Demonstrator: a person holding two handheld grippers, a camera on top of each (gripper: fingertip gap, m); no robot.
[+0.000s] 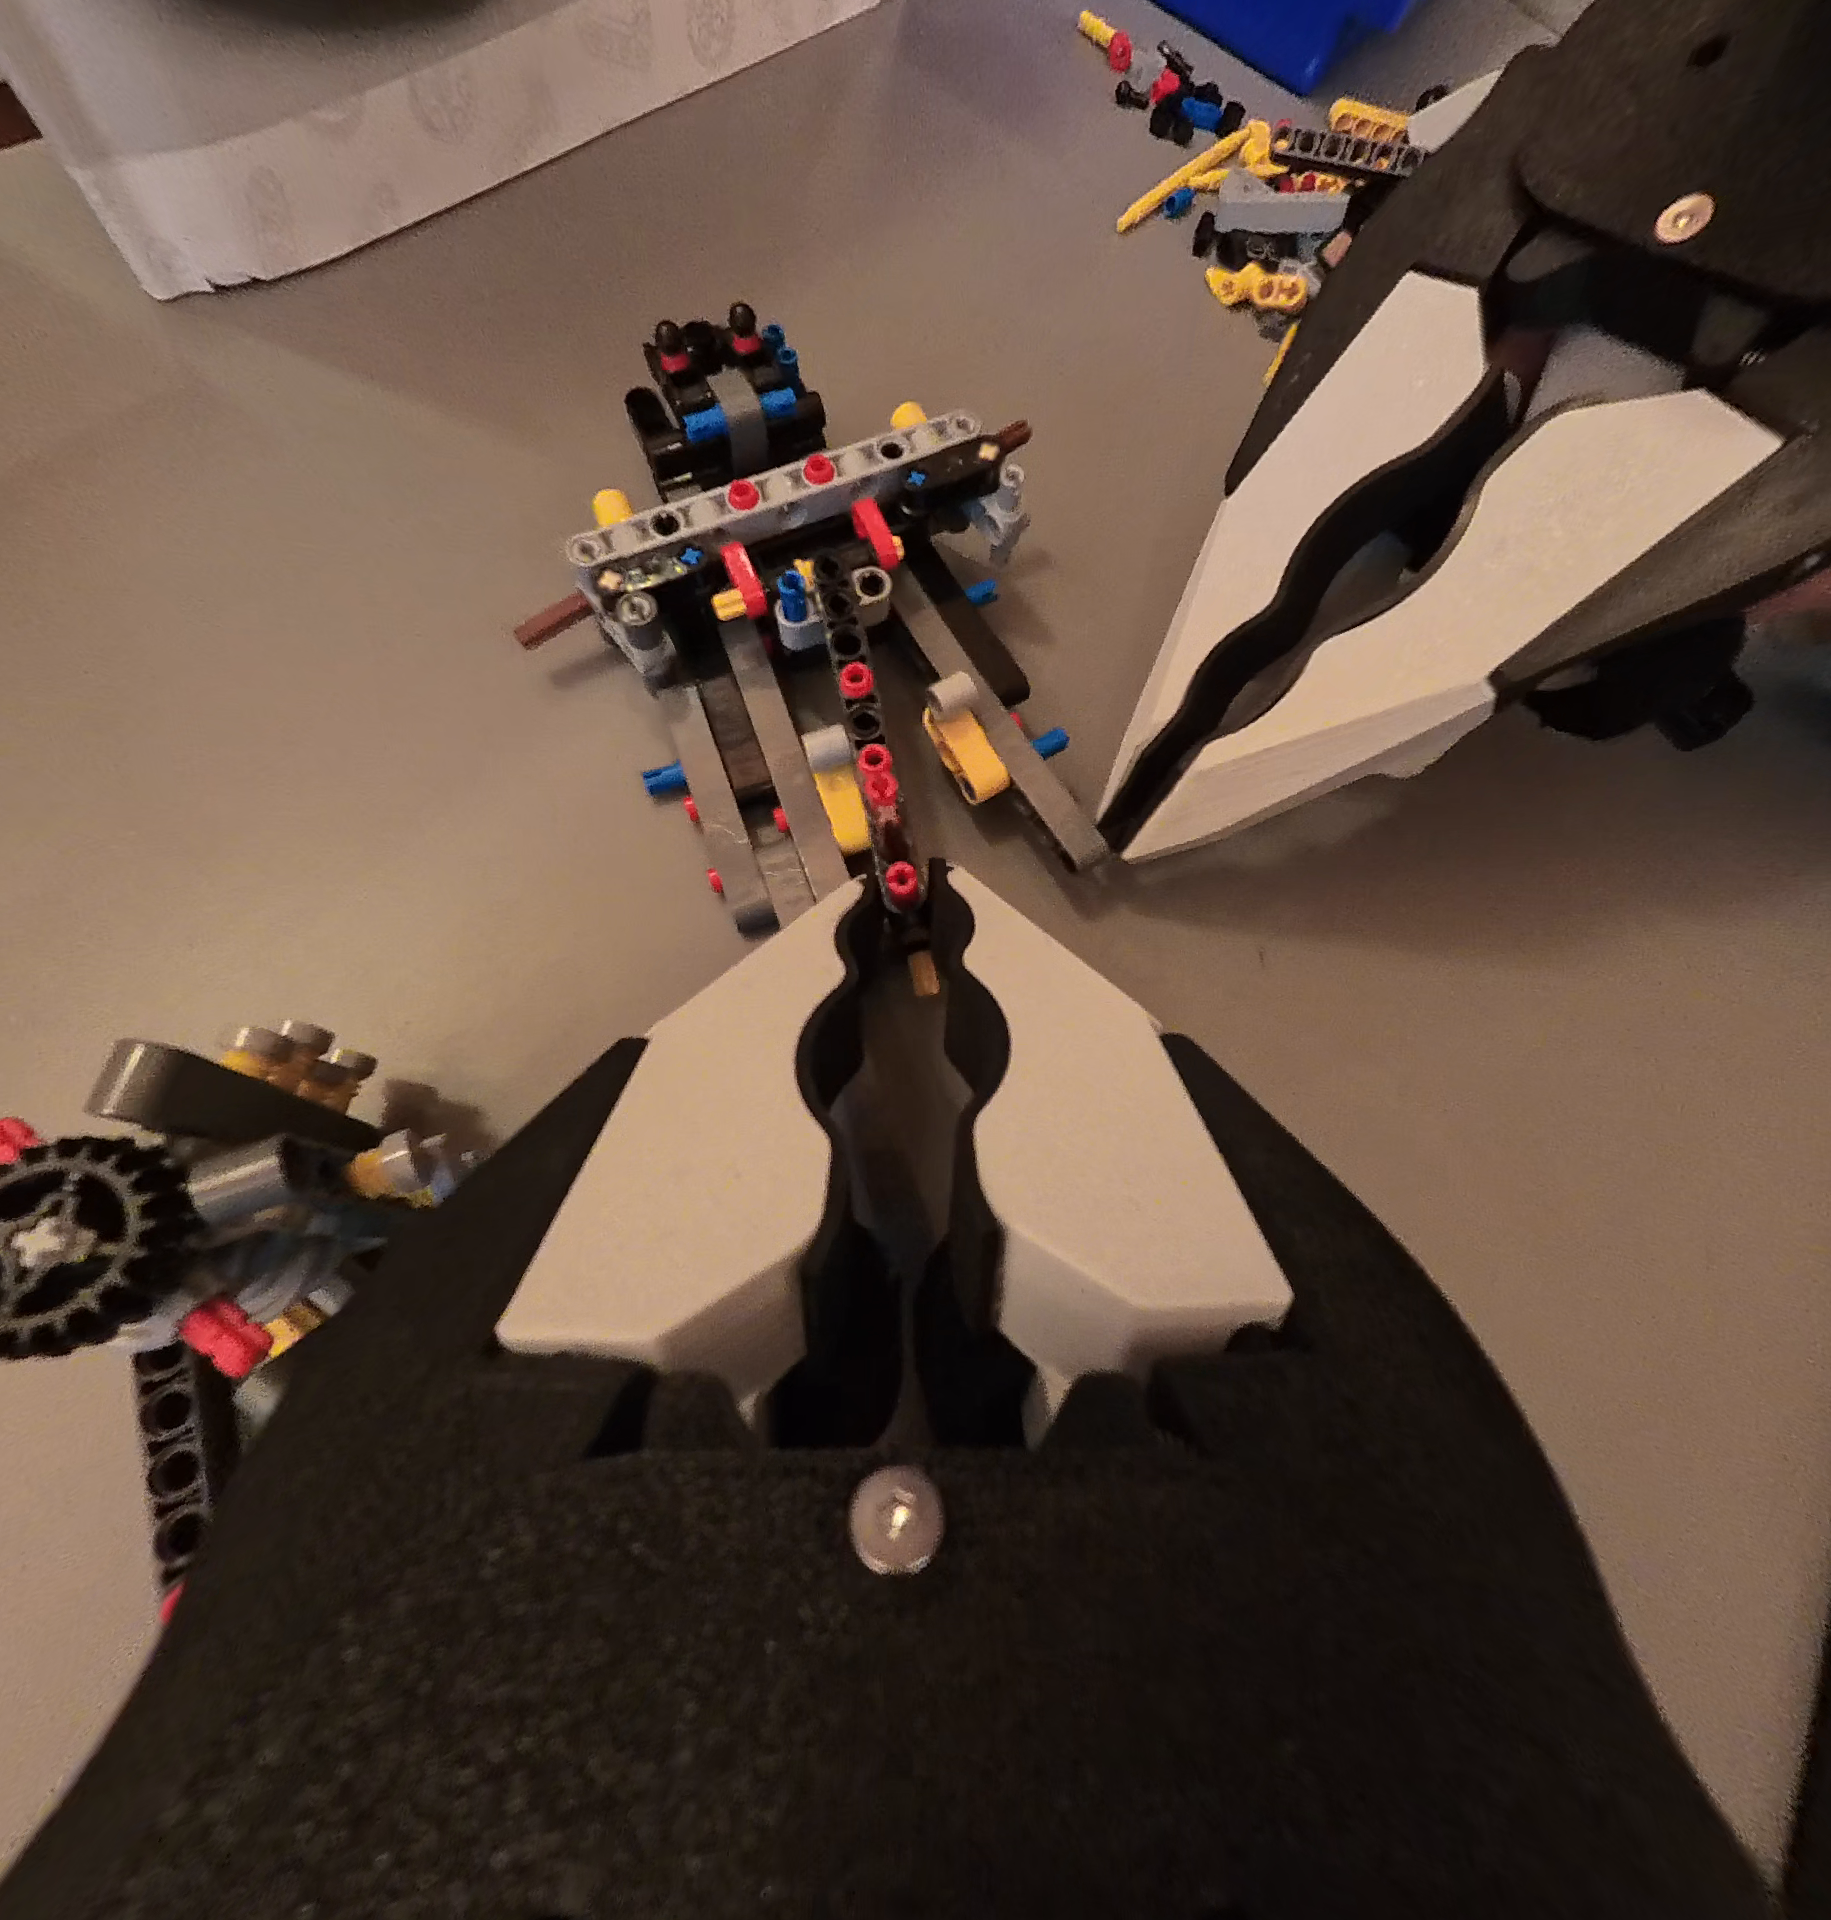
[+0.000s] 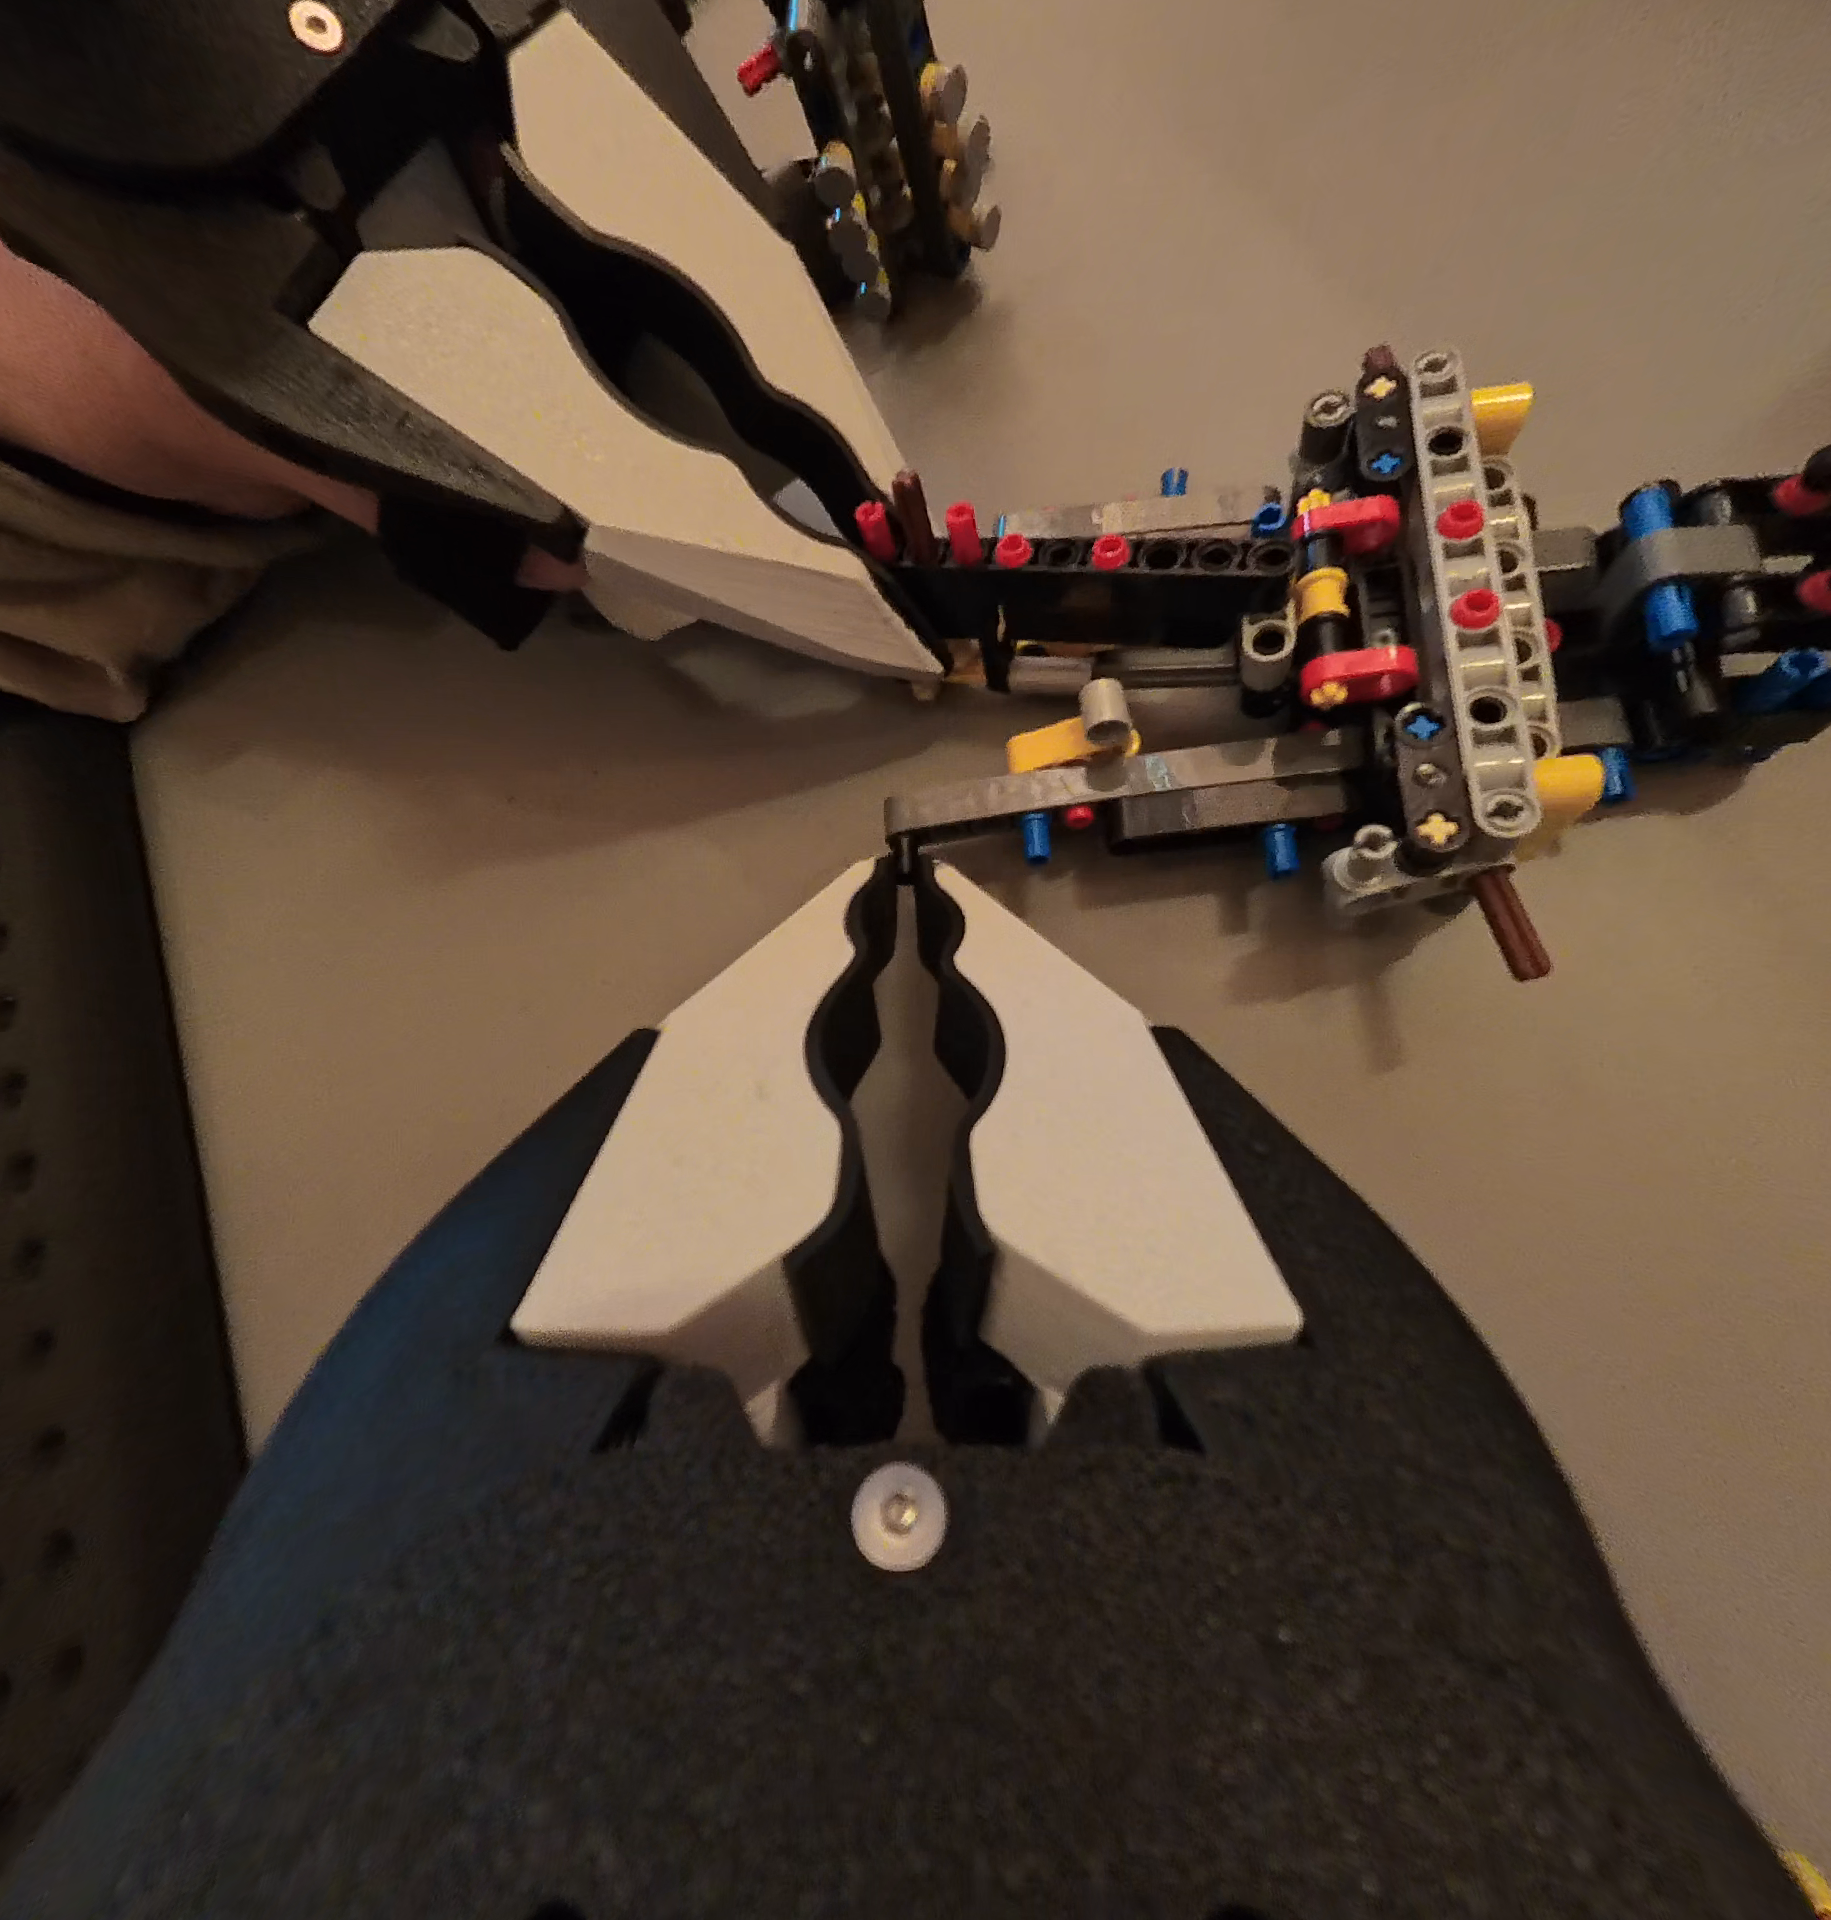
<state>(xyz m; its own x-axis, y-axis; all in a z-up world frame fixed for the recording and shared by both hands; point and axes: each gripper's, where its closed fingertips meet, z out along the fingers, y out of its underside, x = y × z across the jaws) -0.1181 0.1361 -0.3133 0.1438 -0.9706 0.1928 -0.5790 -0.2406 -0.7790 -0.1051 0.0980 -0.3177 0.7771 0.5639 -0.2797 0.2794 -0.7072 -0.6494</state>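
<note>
**brickfan:** Two grippers on one build, going view by view. Left wrist view first: the left gripper (image 1: 906,883) is clamped on the near end of a black holed beam (image 1: 857,686) studded with red pins. That beam runs toward 12 o'clock into the main brick assembly (image 1: 786,520), which lies flat on the grey table (image 1: 267,675). The right gripper (image 1: 1113,840) comes in from 2 o'clock, its tips down at the end of a dark grey beam (image 1: 1004,727) on the assembly's right side.

**gearhead:** Anything else lying around in that shot?

**brickfan:** Yep – a smaller sub-build with a black gear (image 1: 54,1242) at 8 o'clock, a pile of loose parts (image 1: 1254,197) at 1 o'clock with a blue bin (image 1: 1295,36) just behind it, and a sheet of white paper (image 1: 319,156) at 11 o'clock.

**gearhead:** And the right wrist view?

**brickfan:** There the right gripper (image 2: 906,871) is nearly closed, pinching a small black pin (image 2: 904,858) that hangs under the tip of the dark grey beam (image 2: 1098,798). The assembly (image 2: 1451,623) stretches off toward 3 o'clock. The left gripper (image 2: 895,587) enters from 10 o'clock, squeezed onto the end of the black beam (image 2: 1098,566) – a gloved hand (image 2: 454,566) is visible behind it. The gear sub-build (image 2: 890,156) sits at 12 o'clock, well apart from the rest.
</note>
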